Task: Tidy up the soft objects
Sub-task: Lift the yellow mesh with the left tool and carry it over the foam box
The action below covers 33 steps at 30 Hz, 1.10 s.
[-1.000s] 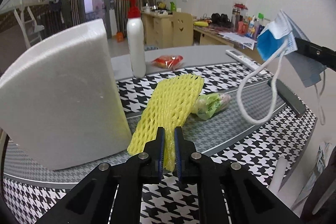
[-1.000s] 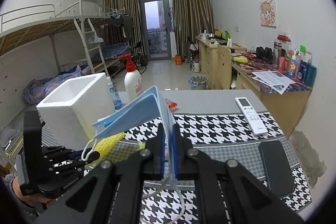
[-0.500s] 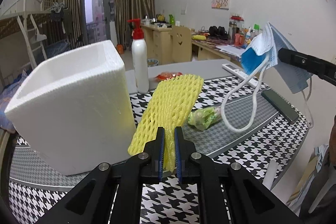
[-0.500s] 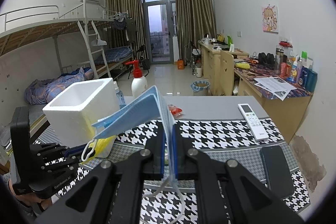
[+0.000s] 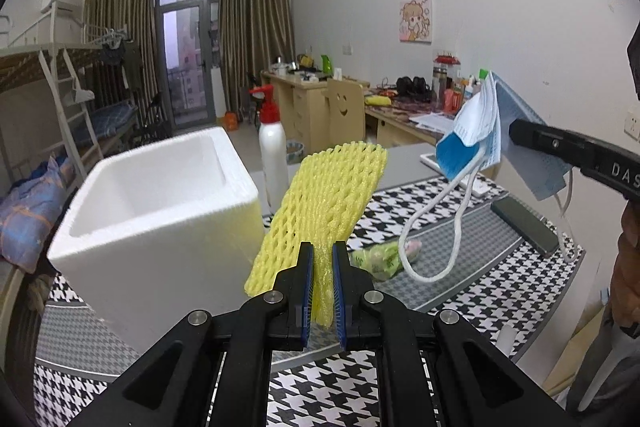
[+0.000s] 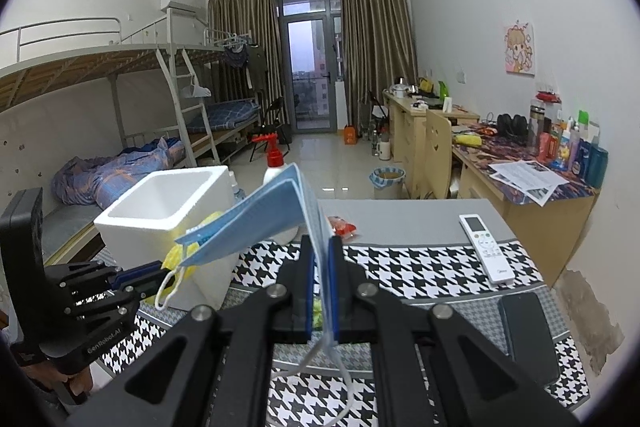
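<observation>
Gripping a yellow foam net sleeve, left tool hangs beside the white foam box; right tool clamps a blue face mask.

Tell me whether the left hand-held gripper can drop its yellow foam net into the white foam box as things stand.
Probably yes. The left hand-held gripper holds the yellow foam net in the air beside the white foam box, whose open top looks empty and uncovered. The blue face mask hangs off to the other side, out of the way.
</observation>
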Available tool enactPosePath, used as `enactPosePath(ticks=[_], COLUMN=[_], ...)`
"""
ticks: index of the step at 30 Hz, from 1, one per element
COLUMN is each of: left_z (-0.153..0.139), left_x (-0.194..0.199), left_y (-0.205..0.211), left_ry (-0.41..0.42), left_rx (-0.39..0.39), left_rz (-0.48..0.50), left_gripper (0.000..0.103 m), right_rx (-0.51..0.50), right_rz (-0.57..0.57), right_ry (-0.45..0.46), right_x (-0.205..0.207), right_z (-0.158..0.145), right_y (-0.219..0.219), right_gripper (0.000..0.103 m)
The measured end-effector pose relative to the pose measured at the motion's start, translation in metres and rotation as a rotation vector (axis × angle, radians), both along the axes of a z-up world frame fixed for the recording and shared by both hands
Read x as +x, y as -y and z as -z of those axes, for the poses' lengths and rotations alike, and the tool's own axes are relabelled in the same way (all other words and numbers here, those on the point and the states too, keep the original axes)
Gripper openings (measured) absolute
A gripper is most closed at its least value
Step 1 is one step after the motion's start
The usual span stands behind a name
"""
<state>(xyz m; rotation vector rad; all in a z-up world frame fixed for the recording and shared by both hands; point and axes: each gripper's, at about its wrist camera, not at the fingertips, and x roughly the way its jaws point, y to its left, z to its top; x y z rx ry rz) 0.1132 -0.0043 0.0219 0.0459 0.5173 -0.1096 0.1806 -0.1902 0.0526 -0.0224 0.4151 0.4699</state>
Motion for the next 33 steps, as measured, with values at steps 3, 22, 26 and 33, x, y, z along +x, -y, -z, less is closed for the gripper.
enactPosePath(ticks=[3, 22, 26, 33], left_z=[-0.007, -0.035, -0.039, -0.043], left_x=[-0.003, -0.02, -0.023, -0.026], left_y=[-0.002, -0.019, -0.028, -0.042], left_ry=[0.024, 0.124, 0.137, 0.152], left_rx=[0.003, 0.013, 0.016, 0.022], left_rz=[-0.002, -0.056, -0.081, -0.137], left_gripper=[0.01, 0.01, 0.01, 0.01], right_rx=[0.005, 0.026, 0.028, 0.036], right_rz=[-0.007, -0.061, -0.081, -0.118], right_ry=[0.01, 0.052, 0.051, 0.04], right_x=[-0.001, -0.004, -0.002, 0.002], right_z=[-0.004, -0.019, -0.021, -0.022], right_y=[-0.003, -0.019, -0.026, -0.039], right_gripper=[0.009, 0.009, 0.009, 0.009])
